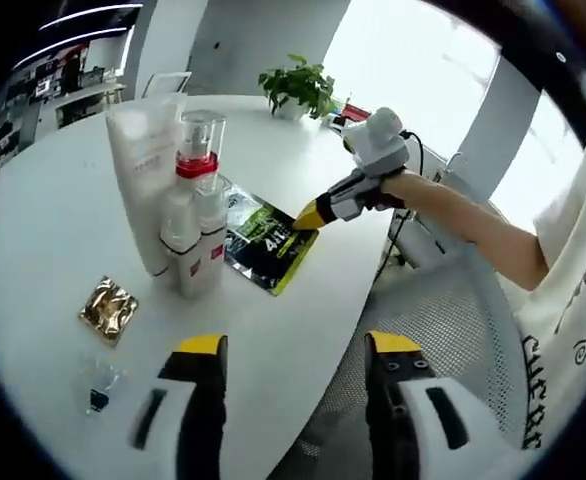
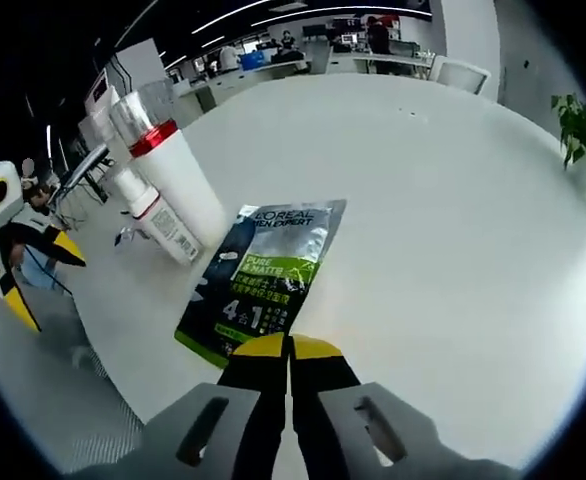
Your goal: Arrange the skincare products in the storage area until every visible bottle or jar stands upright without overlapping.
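The table is plain white. The sachet is silver and dark with a bright green band and white lettering. The tall bottle is white with a red collar under a clear cap. Near the table's edge lies a gold foil packet. Both grippers' jaws are black, tipped yellow.

White grippers with black, yellow-tipped fingers; the person wears a white printed T-shirt.

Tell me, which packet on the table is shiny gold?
The small gold sachet, lying alone near the left gripper. The other packet, the green-and-silver pouch, is bigger and sits beside the bottles.
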Demonstrator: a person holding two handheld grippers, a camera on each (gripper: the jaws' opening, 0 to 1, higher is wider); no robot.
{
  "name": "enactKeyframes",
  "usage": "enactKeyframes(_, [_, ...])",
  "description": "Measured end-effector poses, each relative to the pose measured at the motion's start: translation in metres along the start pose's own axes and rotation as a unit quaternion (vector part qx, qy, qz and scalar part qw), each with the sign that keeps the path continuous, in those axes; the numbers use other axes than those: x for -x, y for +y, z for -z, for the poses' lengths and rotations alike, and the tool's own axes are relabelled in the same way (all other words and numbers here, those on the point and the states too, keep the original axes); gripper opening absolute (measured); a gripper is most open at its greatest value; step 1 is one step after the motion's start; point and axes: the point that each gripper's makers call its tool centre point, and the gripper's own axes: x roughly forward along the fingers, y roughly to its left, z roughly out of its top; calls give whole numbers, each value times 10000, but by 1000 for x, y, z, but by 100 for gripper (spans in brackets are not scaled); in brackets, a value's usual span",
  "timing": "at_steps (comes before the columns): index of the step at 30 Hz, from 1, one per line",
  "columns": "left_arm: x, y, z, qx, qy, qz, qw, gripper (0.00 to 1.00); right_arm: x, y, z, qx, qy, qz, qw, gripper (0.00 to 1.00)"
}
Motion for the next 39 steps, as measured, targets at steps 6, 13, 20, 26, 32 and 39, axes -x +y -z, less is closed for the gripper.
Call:
enactKeyframes(6, [-16, -1, -1, 105, 113, 143, 9998, 42, 7, 4, 4, -249, -115, -115, 9996, 1])
enactKeyframes(13, [-36, 3, 2, 476, 236, 269, 9982, 33, 17, 13, 9, -549, -243, -336, 9976, 1])
enactKeyframes(20, [-45, 2, 0, 836, 181, 479, 9952, 31, 26, 28, 7, -1246, -625, -800, 9870, 1])
enactKeyframes(26, [-54, 5, 7, 982, 272, 472, 9937, 33, 31, 35, 0, -1781, -979, -1256, 9711, 1])
enactKeyframes(32, [-62, -1, 15, 993, 433, 549, 9926, 36, 36, 44, -6, -2425, -1347, -1814, 9435, 1])
enactKeyframes(39, [-67, -3, -3, 424, -9, 202, 9989, 42, 42, 65, -16, -2964, -1673, -2375, 9098, 1])
